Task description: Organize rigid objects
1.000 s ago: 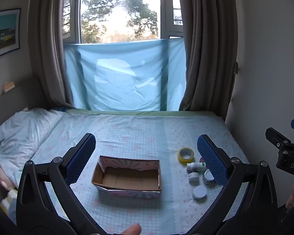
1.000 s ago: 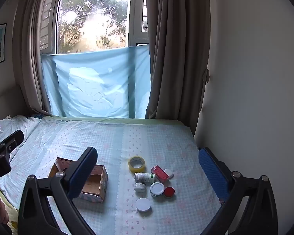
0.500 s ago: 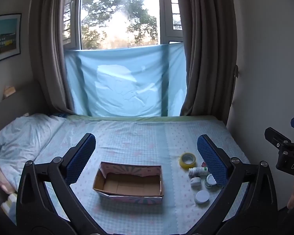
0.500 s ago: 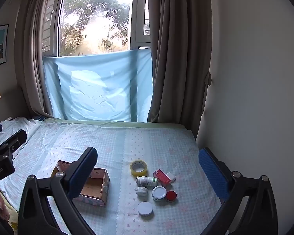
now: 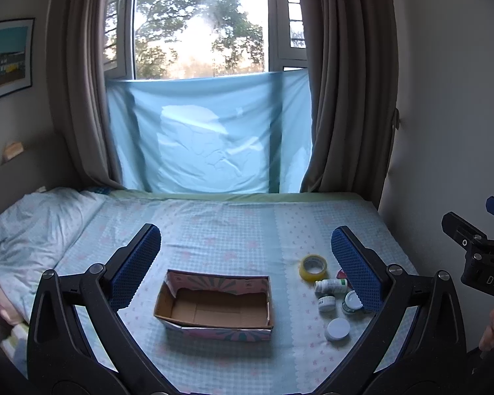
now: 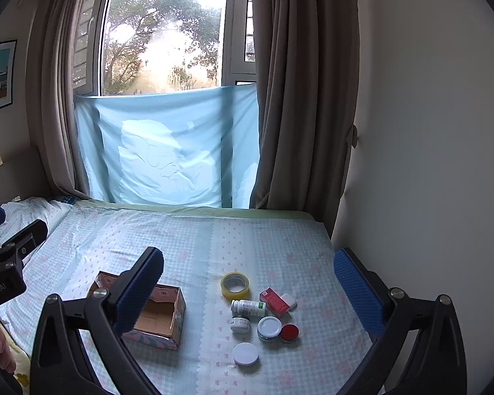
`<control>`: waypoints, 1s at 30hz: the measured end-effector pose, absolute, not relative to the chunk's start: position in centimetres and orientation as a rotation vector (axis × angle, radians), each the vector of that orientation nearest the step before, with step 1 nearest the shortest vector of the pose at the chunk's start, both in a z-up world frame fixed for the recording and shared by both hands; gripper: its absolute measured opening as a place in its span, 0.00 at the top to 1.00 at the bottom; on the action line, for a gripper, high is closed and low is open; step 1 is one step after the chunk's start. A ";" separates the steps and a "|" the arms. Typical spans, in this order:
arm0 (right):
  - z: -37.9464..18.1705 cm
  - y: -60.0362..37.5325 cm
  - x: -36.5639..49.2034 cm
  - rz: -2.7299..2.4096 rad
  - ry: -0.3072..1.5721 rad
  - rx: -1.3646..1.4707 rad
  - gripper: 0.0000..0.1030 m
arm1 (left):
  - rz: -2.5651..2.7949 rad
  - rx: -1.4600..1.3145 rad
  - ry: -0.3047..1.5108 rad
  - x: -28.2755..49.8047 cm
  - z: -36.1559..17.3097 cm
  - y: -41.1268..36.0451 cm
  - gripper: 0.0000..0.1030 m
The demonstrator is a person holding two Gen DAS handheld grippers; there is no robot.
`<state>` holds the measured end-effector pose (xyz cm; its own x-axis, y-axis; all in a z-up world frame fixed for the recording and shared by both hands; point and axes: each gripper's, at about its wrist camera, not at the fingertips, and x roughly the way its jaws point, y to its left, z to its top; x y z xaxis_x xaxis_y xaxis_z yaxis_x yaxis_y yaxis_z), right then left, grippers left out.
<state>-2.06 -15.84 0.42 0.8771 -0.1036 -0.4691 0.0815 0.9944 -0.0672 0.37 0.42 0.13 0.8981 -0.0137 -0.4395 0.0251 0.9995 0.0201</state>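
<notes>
Daylight comes through a tall window (image 5: 201, 23) framed by brown curtains (image 5: 345, 82), with a pale blue cloth (image 5: 207, 135) hung across its lower part. Below it lies a bed (image 5: 233, 227) covered in a light blue checked sheet with small pink flowers, and a rumpled pillow (image 5: 33, 220) sits at its left end. Both handheld tools hover above the near edge of the bed: the left gripper (image 5: 247, 266) has its blue-padded jaws spread wide with nothing between them, and the right gripper (image 6: 257, 291) is spread just as wide and also holds nothing. An open cardboard box (image 5: 215, 306) with patterned outer walls rests on the sheet, empty, left of a cluster of small items. In that cluster, a roll of yellow tape (image 6: 235, 285) lies farthest back; a white bottle (image 6: 248, 307) lies on its side in front of it, beside a red carton (image 6: 274, 300). Nearer sit a small white jar (image 6: 240, 324), a white-lidded glass jar (image 6: 269, 327), a round red tin (image 6: 289, 331), and a flat white lid (image 6: 245, 354) closest of all.
</notes>
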 end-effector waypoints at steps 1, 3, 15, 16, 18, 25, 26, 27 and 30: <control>0.4 -15.8 -2.2 -0.097 0.490 -0.047 0.00 | -0.021 0.027 0.455 0.4 0.1 0.4 0.00; 0.4 -15.7 -2.1 -0.097 0.489 -0.044 0.00 | -0.021 0.030 0.453 0.3 0.2 0.4 0.00; 0.2 -15.8 -2.0 -0.097 0.478 -0.036 0.00 | -0.033 0.028 0.444 0.3 0.5 0.6 0.00; 0.1 -15.8 -2.0 -0.096 0.477 -0.037 0.00 | -0.034 0.029 0.444 0.2 0.5 0.6 0.00; 0.1 -15.9 -2.0 -0.097 0.477 -0.036 0.00 | -0.035 0.030 0.444 0.3 0.7 0.5 0.00; 0.2 -15.8 -2.0 -0.097 0.476 -0.034 0.00 | -0.033 0.029 0.442 0.4 0.6 0.3 0.00; 0.2 -15.8 -2.0 -0.096 0.476 -0.034 0.00 | -0.034 0.029 0.443 0.4 0.7 0.4 0.00; 0.1 -15.9 -2.2 -0.095 0.475 -0.033 0.00 | -0.034 0.028 0.443 0.4 0.7 0.4 0.00; 0.0 -15.9 -2.2 -0.093 0.475 -0.034 0.00 | -0.033 0.027 0.443 0.3 0.7 0.3 0.00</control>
